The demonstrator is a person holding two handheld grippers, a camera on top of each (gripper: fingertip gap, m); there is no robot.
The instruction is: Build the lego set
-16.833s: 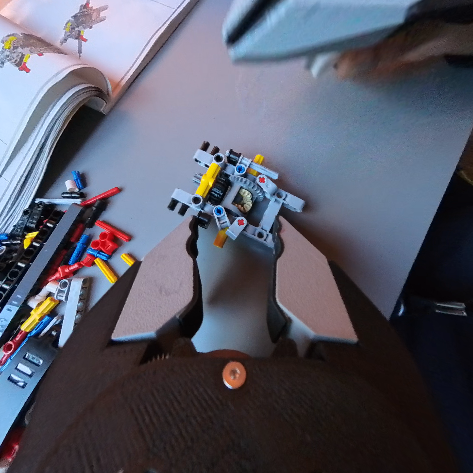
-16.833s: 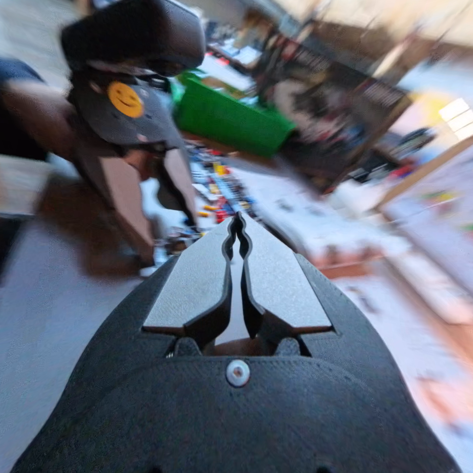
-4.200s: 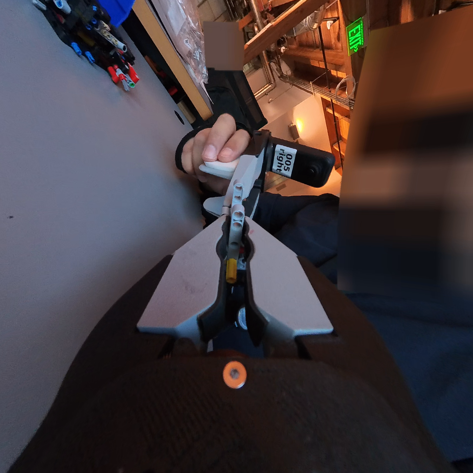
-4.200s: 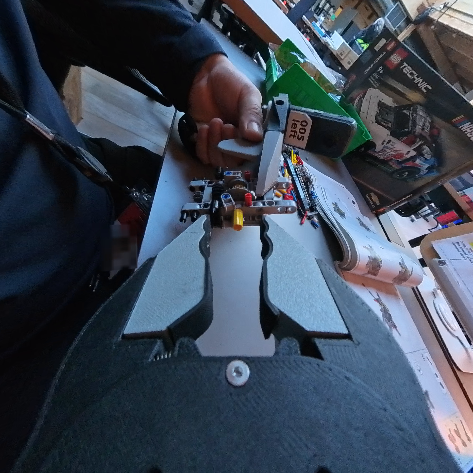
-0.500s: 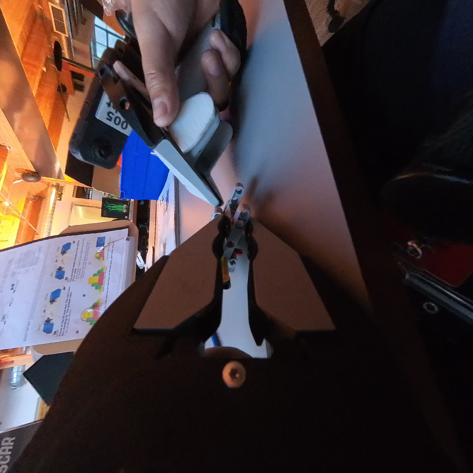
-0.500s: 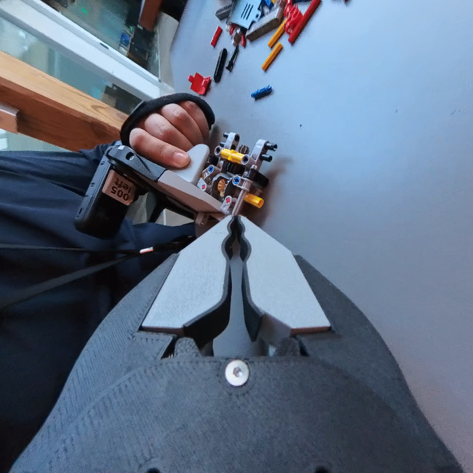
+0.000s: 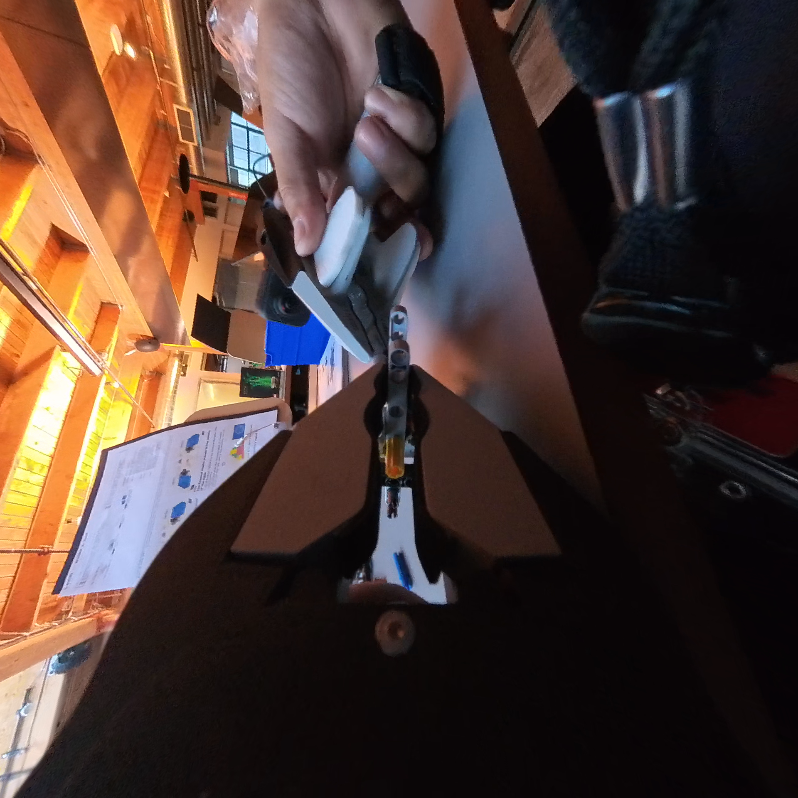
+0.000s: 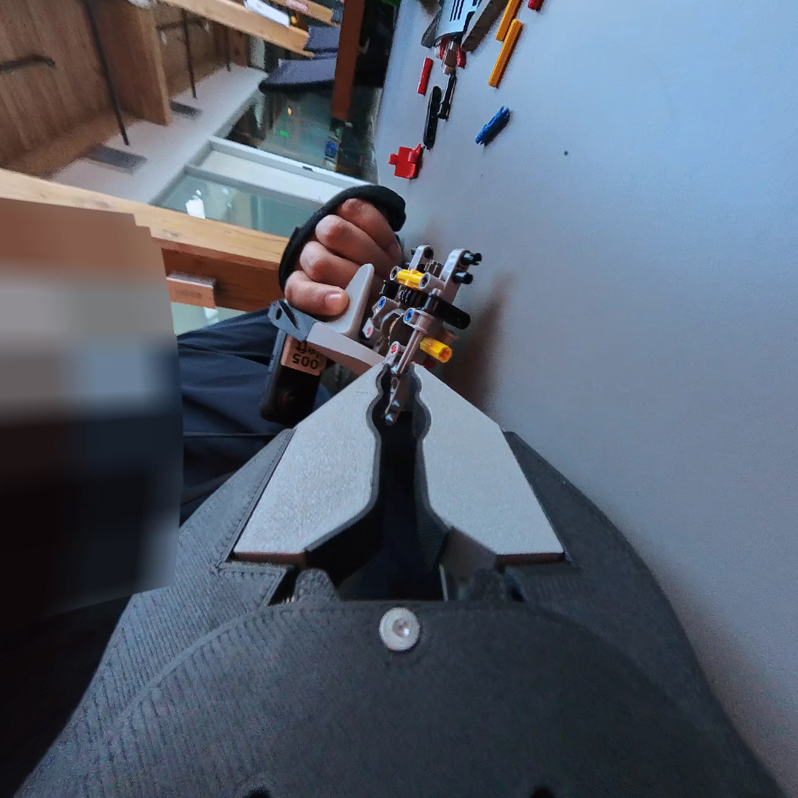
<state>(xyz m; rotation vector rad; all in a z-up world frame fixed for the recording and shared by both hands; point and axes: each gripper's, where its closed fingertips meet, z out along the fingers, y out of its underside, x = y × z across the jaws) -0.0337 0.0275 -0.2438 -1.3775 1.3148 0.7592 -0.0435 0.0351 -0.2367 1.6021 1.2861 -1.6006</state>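
Since half a second ago my right gripper (image 8: 396, 380) has parted slightly and now pinches a thin grey beam (image 8: 399, 371) jutting from the model (image 8: 425, 302); my left gripper (image 7: 397, 384) is clenched on another grey beam (image 7: 398, 380) of it; the model hangs just off the table (image 8: 647, 259), near its edge; I judge it light, stiff, apt to unclip, best held by the frame beams.

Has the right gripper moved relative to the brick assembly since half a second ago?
Yes. The right gripper has advanced toward the brick assembly: its fingers, earlier shut just short of it, now enclose the assembly's thin grey beam.
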